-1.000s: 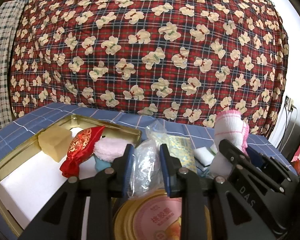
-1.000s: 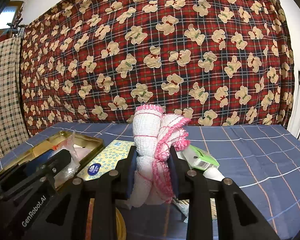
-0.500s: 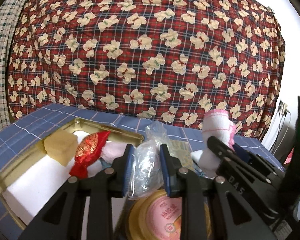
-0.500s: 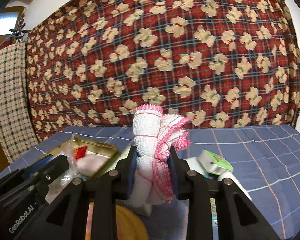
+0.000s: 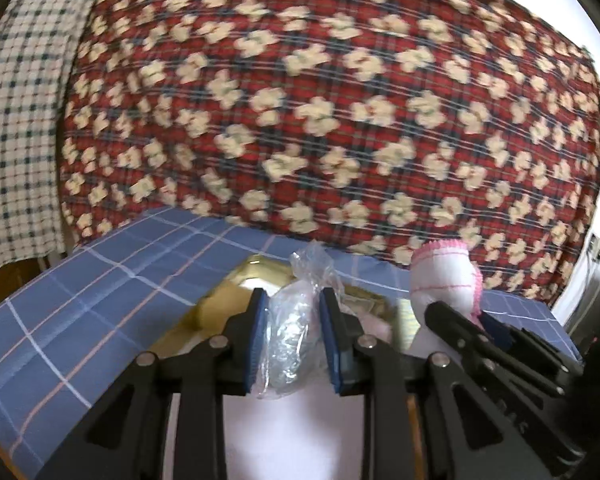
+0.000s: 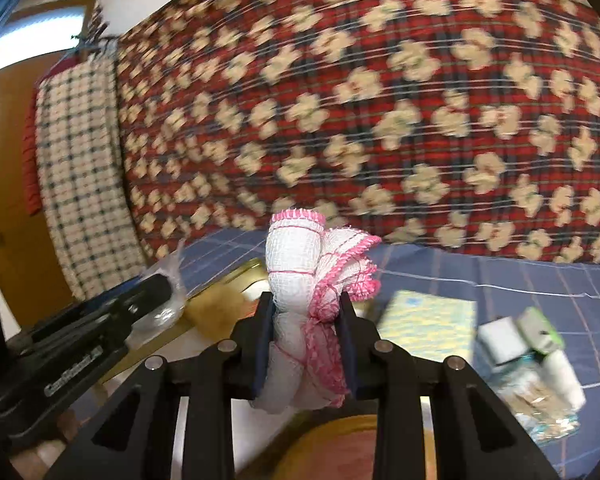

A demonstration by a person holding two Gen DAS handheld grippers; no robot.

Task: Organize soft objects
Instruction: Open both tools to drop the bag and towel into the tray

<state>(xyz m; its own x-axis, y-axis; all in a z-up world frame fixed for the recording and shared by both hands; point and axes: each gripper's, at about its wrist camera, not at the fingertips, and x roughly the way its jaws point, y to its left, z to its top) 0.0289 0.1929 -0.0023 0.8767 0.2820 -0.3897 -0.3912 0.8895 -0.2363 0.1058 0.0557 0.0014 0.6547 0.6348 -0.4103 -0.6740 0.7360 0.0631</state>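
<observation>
My left gripper (image 5: 294, 342) is shut on a crumpled clear plastic bag (image 5: 296, 336), held over the gold tin tray (image 5: 220, 300) with its white liner. My right gripper (image 6: 306, 340) is shut on a rolled white cloth with pink trim (image 6: 304, 280); the same cloth (image 5: 444, 280) shows at the right of the left wrist view. In the right wrist view the left gripper (image 6: 156, 300) with the bag sits at the left, beside the tray rim (image 6: 236, 276). Most of the tray's contents are hidden behind the fingers.
A yellow-patterned packet (image 6: 428, 324) and a pile of small packs and a bottle (image 6: 532, 364) lie on the blue checked tablecloth (image 5: 100, 300). A round gold tin lid (image 6: 348, 440) lies low under the right gripper. A red bear-print cloth (image 5: 320, 100) hangs behind.
Both grippers have swung left and risen a little, each keeping its hold. The tray has slid down and behind the left fingers; the yellow block and red pouch are out of sight.
</observation>
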